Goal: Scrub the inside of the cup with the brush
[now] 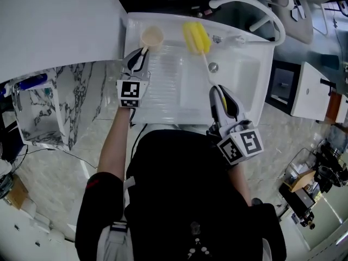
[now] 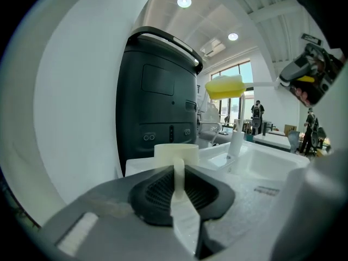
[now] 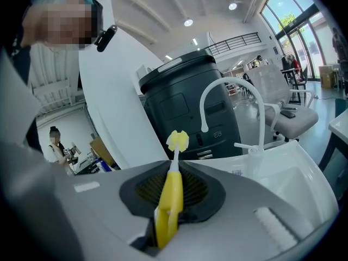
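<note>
White moulded sink (image 1: pixel 247 78), w/ a ribbed drainboard on its left half, is the ref. for everything below.

L gripper (image 1: pixel 142 53) is over the sink's back-left corner, jaws clenched on the thin handle of a cream plastic cup (image 1: pixel 152 37). The cup is upright, mouth up, at the sink's back-left rim. In the left gripper view the cup (image 2: pixel 176 151) stands just beyond the L gripper (image 2: pixel 177 175). Its handle runs straight down btwn the dark ribbed pads and is pinched from both sides.

R gripper (image 1: pixel 218 94) is over the sink's front-right part. Its jaws are closed on the yellow grip end of a long brush w/ yellow sponge head and thin white stem (image 1: pixel 196 37). The stem slants from the gripper toward the sink's back edge, passing near the sink's round metal drain (image 1: pixel 213 67). The sponge head is at the sink's back rim, just right of the cup, apart from it and outside it. In the right gripper view the brush (image 3: pixel 169 200) handle is clamped btwn the pads of the R gripper (image 3: pixel 173 173), head pointing away.

A white curved faucet (image 1: pixel 272 18) arcs over the sink's back-right corner. A dark grey bin-like unit (image 2: pixel 157 91) stands behind the sink. A grey-veined marble counter (image 1: pixel 81 107) lies left of the sink.
</note>
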`<move>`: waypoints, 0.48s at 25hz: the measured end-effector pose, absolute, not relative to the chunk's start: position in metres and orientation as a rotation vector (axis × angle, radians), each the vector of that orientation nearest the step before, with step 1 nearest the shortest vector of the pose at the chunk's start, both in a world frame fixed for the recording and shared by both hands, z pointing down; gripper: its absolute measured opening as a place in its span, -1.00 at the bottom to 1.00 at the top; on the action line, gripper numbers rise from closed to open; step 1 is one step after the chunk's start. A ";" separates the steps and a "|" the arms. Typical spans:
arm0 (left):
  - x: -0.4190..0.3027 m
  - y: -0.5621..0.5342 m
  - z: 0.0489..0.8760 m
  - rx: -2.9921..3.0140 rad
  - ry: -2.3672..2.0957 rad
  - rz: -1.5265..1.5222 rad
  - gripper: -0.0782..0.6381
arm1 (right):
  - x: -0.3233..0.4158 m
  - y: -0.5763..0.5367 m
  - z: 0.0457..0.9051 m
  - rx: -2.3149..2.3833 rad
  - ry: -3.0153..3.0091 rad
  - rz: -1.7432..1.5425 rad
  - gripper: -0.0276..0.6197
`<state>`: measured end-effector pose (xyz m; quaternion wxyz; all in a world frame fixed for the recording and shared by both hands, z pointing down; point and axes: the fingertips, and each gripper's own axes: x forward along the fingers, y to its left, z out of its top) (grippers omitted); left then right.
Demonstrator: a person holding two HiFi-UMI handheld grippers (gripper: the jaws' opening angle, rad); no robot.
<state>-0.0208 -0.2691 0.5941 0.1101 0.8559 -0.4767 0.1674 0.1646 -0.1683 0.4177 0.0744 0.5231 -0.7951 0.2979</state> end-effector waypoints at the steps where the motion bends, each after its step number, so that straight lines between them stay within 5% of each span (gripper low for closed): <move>1: -0.021 -0.265 0.590 2.523 -1.397 0.484 -0.65 | 0.165 -0.165 0.417 1.568 -2.385 0.891 -0.79; 12: -0.024 -0.212 0.548 2.670 -1.286 0.471 -0.65 | 0.160 -0.141 0.409 1.470 -2.381 0.758 -0.79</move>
